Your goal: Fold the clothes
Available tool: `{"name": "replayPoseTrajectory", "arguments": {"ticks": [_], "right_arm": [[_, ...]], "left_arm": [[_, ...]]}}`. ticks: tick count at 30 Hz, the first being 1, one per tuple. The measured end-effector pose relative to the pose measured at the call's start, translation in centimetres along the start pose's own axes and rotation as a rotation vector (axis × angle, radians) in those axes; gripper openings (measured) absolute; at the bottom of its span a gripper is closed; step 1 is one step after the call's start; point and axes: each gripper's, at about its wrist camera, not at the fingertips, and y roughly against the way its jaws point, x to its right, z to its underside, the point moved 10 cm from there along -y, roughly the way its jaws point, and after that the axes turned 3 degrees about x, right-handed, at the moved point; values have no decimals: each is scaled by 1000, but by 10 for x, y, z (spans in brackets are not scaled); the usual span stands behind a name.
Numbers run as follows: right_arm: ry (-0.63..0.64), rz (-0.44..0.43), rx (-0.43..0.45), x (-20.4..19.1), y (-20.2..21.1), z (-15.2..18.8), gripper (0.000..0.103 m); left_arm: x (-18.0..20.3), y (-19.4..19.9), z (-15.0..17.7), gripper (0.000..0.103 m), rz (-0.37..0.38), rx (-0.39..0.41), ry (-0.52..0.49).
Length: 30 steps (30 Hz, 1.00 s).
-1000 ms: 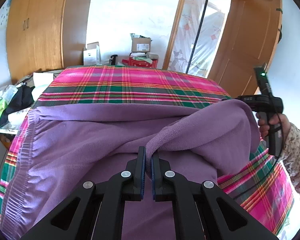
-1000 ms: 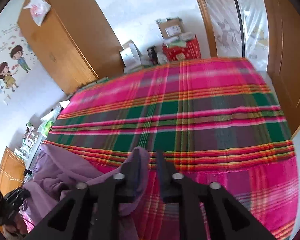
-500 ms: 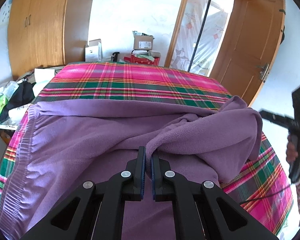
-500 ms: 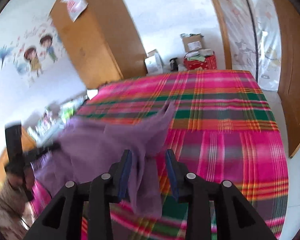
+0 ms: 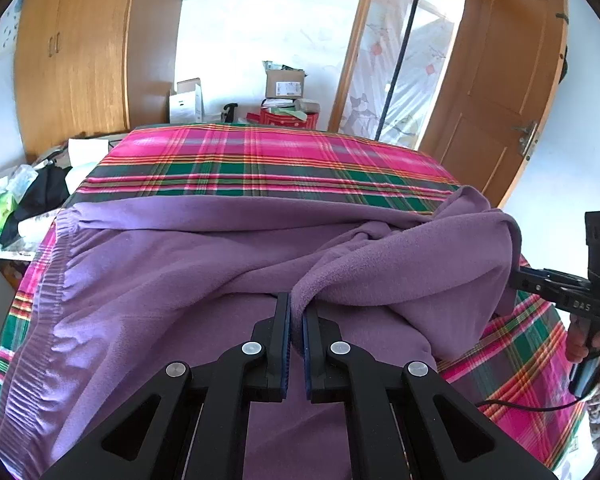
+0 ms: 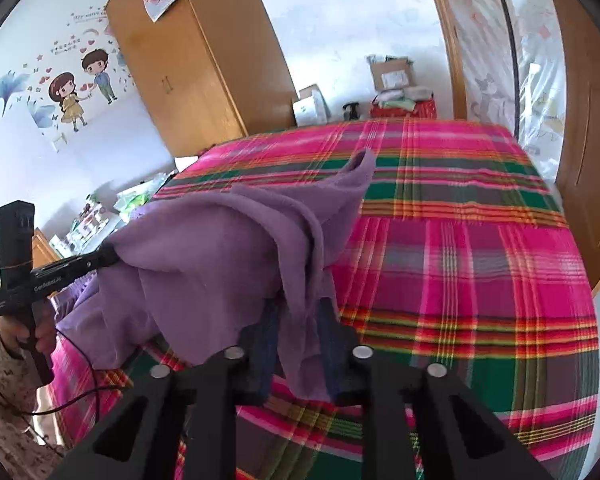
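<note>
The bed (image 5: 260,160) in its pink-and-green plaid cover carries everything here. Across its near half lies the purple fleece garment (image 5: 160,272), its ribbed hem running down the left edge, most of it flat and one end lifted between your two tools.

A second ago the lifted end hung off to your right, with the right tool out beyond the bed's edge. Half a second ago that tool was swinging, its view blurred. Now it has steadied, and the raised fold drapes in a hump toward the middle of the garment. To my eye you are mid-fold, carrying that end over the flat part; keep both corners level so the edge lands straight.

Your left gripper (image 5: 296,320) has not shifted: its fingers are clenched on a pinch of fleece that rises straight out of them. Your right gripper (image 6: 296,344) has fleece hanging down between its fingers (image 6: 332,336), which stand a little apart around the bunched cloth and seem to be gripping it.
</note>
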Motion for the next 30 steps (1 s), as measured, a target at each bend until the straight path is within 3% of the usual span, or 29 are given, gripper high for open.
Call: {"name": "replayPoseTrajectory", "arguments": {"ticks": [3,9,18,30], "right_arm": [[39,33,16,-4,0,-3,3],[66,45,78,-9,18,-17,2],[27,169,182,23,61,-44,2],[-35,269,177,59,90,-27,2]], "left_arm": [[0,0,1,6,0,-1,3],[2,2,0,6,5,2,0],[26,13,-12,6,75,40,-29],[68,17,-7,6,145,24,-90]]}}
